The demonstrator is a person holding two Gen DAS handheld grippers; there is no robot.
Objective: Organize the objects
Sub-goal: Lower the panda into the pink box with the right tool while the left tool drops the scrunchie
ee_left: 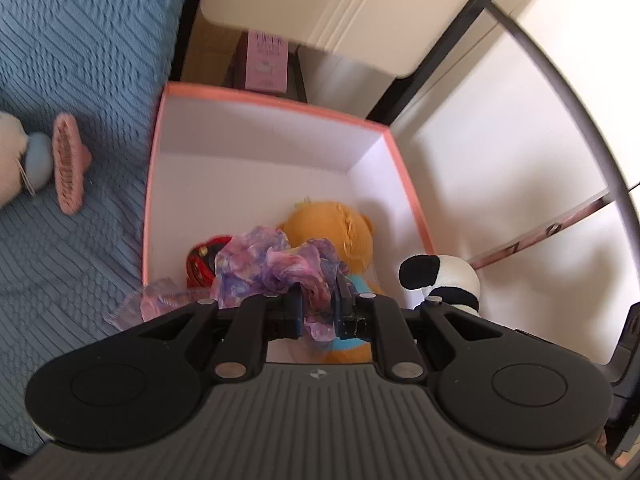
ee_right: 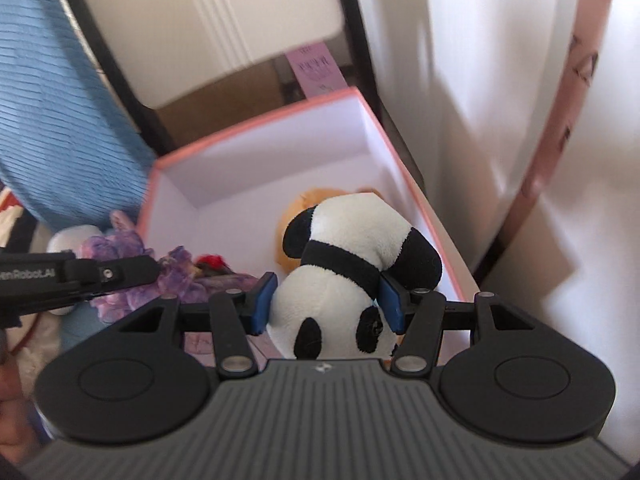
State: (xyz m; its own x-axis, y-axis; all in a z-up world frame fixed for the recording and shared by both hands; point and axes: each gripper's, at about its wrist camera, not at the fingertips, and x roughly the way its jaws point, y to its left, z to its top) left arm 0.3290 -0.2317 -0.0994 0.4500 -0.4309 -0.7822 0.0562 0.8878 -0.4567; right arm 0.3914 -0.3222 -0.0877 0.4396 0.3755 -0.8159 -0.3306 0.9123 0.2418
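An open pink-rimmed white box [ee_left: 264, 152] stands by the blue bed cover; it also shows in the right wrist view [ee_right: 280, 148]. Inside lie an orange plush bear [ee_left: 340, 232] and a red-and-black item [ee_left: 204, 260]. My left gripper [ee_left: 318, 308] is shut on a purple-pink fabric scrunchie [ee_left: 272, 268] above the box's near edge. My right gripper [ee_right: 326, 306] is shut on a black-and-white panda plush [ee_right: 352, 256], held head down over the box's right side. The panda also shows in the left wrist view [ee_left: 440, 276], and the left gripper with the scrunchie [ee_right: 176, 276] shows in the right wrist view.
A blue textured bed cover [ee_left: 80, 80] lies left of the box, with a pink comb [ee_left: 70, 164] and a pale plush [ee_left: 16, 152] on it. White furniture panels [ee_left: 500, 140] stand to the right. A pink carton [ee_left: 266, 60] stands behind the box.
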